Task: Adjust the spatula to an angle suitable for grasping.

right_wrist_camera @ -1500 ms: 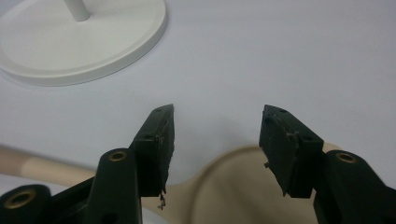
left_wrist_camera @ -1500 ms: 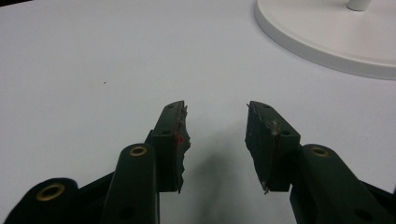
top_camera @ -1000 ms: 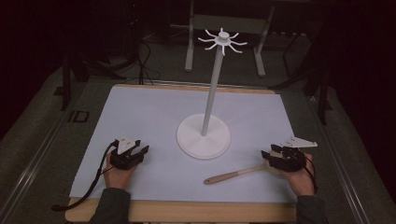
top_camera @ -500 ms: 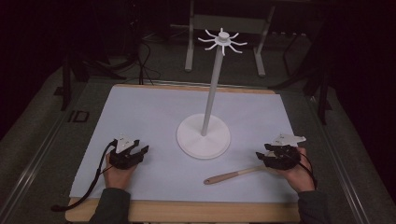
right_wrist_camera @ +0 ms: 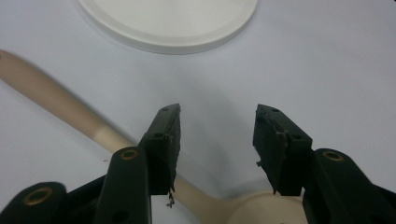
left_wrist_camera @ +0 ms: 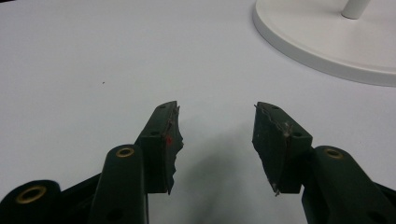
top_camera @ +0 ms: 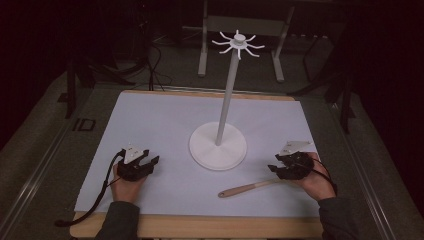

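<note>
Right gripper (top_camera: 285, 167): it sat at the near right of the table in the person's right hand, jaws apart with nothing pinched between them; they had just been closing a little. In the right gripper view the wooden spoon passed under the jaws, none of it clamped.
Left gripper (top_camera: 142, 164): held in the left hand at the near left, jaws spread wide over bare sheet, gripping nothing.
Wooden spoon (top_camera: 247, 188): it lay flat on the white sheet, just in front of the right gripper, its handle running away to the left toward the table's near middle. The bowl end was tucked beneath the right gripper, so I could see only a part of it in the right gripper view (right_wrist_camera: 261, 210).
Spoon's look: pale, unfinished wood, a slim round handle that widened into a lighter bowl; the handle end looked slightly darker and rounded.
White sheet (top_camera: 165, 120): it covered most of the wooden tabletop, with both grippers resting over its near part.
Stand base (top_camera: 217, 151): a round white disc, flat on the sheet, between the two grippers and a little farther off; nothing lay on it.
Stand pole (top_camera: 227, 95): upright from the middle of the base.
Hook crown (top_camera: 238, 42): white prongs fanned out at the top of the pole, all bare.
</note>
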Available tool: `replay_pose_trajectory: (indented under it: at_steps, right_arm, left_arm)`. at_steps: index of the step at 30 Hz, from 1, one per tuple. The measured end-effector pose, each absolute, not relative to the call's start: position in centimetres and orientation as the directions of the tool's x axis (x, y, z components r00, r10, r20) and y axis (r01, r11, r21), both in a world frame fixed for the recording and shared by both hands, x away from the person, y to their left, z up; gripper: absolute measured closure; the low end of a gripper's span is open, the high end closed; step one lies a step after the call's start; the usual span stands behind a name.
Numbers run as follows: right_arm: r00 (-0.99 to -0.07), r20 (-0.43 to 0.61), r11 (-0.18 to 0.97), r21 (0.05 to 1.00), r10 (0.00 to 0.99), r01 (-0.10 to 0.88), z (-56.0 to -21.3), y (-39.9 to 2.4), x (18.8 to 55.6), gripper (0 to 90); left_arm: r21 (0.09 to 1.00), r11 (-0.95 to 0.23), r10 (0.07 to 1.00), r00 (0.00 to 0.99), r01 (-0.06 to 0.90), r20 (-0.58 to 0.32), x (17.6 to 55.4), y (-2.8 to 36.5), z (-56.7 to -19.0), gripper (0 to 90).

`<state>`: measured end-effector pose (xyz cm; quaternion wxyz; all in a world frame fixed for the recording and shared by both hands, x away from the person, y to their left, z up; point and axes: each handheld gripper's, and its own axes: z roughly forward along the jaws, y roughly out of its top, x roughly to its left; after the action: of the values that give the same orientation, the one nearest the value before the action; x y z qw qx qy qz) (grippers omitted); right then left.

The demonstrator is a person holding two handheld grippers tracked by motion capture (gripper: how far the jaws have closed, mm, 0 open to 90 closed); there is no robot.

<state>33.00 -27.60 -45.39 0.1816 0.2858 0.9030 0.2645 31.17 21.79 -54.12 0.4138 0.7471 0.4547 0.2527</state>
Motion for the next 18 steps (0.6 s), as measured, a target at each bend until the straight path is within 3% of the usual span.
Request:
replay_pose_trajectory:
  at_steps: [18]
  right_arm:
    - [-0.85,-0.216,0.815,0.469,0.481,0.342,-44.4,-24.9,33.8,48.4]
  left_arm:
    - [0.849,-0.245,0.889,0.458,0.468,0.005,31.1,21.8,-54.1,50.6]
